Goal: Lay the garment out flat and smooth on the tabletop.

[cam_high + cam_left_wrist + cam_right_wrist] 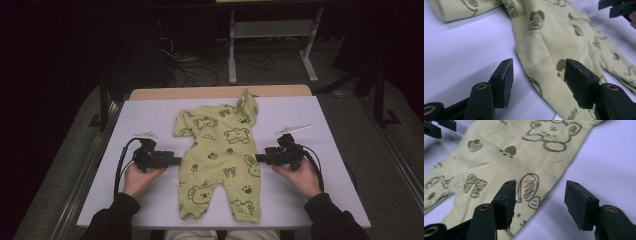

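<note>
A pale green baby romper (220, 160) with dark animal and paw prints lies flat near the middle of the white table (150, 120); its two legs point to the near edge, its short sleeve spreads left at the far end, and the opposite shoulder is folded up toward the far edge; the left gripper (176, 160) sits level at the romper's left hem, about waist height, tips at the cloth's edge; in the left gripper view its jaws stand partly apart, pads (504, 80) clear of the fabric, the hem running between them with nothing pinched; the right gripper (260, 158) mirrors it at the right hem; in the right gripper view its jaws are likewise half spread, one pad (507, 201) over the printed cloth, the other over bare table, gripping nothing; each hand (140, 179) rests on the table behind its tool; cables loop back toward the sleeves.
</note>
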`<action>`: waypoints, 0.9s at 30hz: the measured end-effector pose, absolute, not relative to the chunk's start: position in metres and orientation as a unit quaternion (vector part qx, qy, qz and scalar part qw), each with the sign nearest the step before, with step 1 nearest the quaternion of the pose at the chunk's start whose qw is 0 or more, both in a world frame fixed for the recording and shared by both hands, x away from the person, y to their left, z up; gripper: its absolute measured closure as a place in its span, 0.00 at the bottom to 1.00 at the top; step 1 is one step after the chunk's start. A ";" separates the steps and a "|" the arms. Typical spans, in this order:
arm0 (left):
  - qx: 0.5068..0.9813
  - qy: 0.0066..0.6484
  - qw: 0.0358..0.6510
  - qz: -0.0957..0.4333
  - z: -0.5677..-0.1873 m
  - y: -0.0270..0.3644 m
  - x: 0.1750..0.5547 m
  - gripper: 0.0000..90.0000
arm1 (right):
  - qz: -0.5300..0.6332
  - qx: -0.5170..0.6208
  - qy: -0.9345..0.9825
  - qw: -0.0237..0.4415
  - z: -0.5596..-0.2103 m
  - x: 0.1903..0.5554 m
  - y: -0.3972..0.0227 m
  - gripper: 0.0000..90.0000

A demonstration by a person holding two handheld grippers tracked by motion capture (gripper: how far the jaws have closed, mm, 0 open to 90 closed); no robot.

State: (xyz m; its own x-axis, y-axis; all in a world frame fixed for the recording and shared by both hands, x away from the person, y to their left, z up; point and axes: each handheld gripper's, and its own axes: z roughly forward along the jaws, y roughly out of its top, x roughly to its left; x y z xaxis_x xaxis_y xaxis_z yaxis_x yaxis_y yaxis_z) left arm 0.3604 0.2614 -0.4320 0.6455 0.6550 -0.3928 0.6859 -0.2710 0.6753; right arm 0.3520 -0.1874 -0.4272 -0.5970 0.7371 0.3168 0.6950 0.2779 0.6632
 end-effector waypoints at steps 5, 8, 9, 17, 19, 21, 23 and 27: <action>0.794 0.430 0.428 -0.019 -0.436 0.259 0.363 0.44 | 0.396 0.463 0.792 0.031 -0.433 0.359 -0.187 0.46; 0.798 0.430 0.421 -0.017 -0.438 0.253 0.363 0.44 | 0.396 0.469 0.789 0.032 -0.436 0.363 -0.186 0.46; 0.802 0.427 0.417 -0.017 -0.439 0.251 0.364 0.44 | 0.395 0.470 0.788 0.031 -0.436 0.363 -0.185 0.46; 0.818 0.421 0.392 -0.006 -0.444 0.235 0.363 0.48 | 0.394 0.482 0.781 0.040 -0.439 0.366 -0.180 0.46; 0.818 0.424 0.389 -0.002 -0.444 0.234 0.363 0.53 | 0.388 0.482 0.784 0.043 -0.441 0.367 -0.177 0.46; 0.819 0.426 0.385 0.006 -0.444 0.233 0.363 0.59 | 0.384 0.483 0.786 0.048 -0.441 0.367 -0.175 0.47; 0.821 0.428 0.378 0.018 -0.443 0.230 0.364 0.68 | 0.381 0.484 0.786 0.052 -0.441 0.367 -0.171 0.48; 0.832 0.420 0.361 0.030 -0.442 0.222 0.363 0.85 | 0.372 0.486 0.788 0.063 -0.443 0.367 -0.164 0.54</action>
State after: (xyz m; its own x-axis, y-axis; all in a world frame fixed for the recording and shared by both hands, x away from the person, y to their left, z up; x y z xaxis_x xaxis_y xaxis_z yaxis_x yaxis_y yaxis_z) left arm 0.3634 0.2221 -0.4422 0.6458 0.7199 -0.2543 0.6772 -0.3863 0.6262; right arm 0.3666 -0.1636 -0.4434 -0.5194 0.8130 0.2630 0.7195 0.2501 0.6479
